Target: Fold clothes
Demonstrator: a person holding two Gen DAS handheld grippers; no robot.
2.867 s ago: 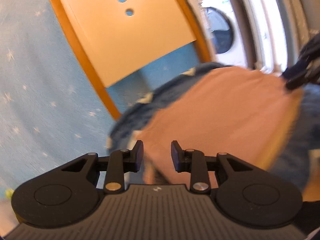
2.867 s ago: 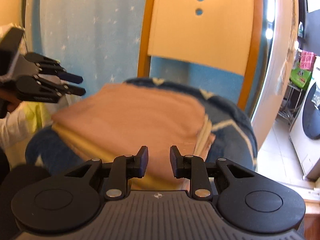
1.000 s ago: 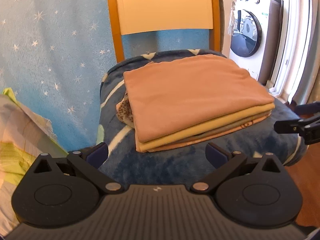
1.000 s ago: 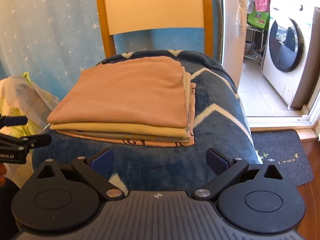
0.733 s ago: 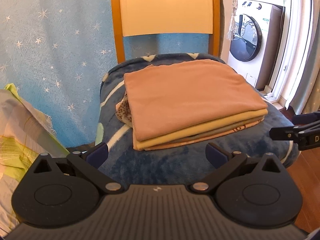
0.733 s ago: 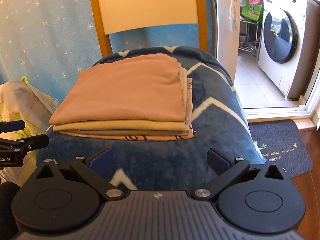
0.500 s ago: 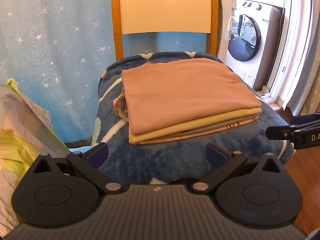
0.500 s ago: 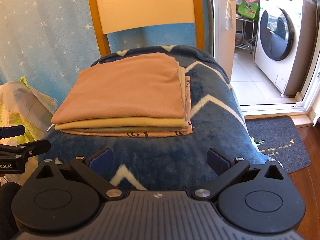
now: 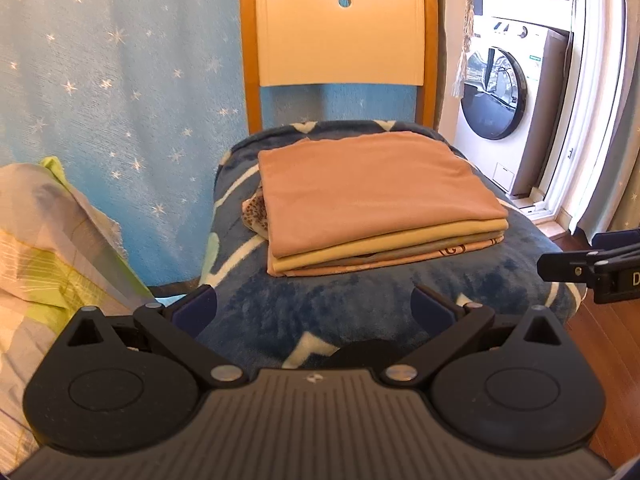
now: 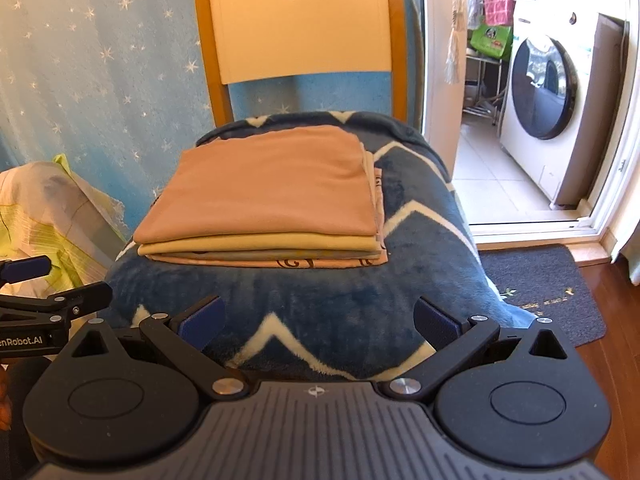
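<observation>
Stack of folded clothes [image 9: 380,196] on the blue zigzag-pattern fleece blanket [image 9: 360,312] over the wooden chair [image 9: 340,28]; no contact from either gripper.
Salmon-pink folded cloth on top, yellow, grey and printed peach layers under it, edges roughly aligned. Left gripper [image 9: 314,307] and right gripper [image 10: 318,316] both spread wide, empty, hanging short of the seat's near edge. White front-loading washing machine [image 10: 552,92] beyond the doorway.

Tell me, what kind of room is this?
Probably a home, near a laundry area: a washing machine stands past the doorway, and folded clothes sit stacked on a blanket-covered chair.
</observation>
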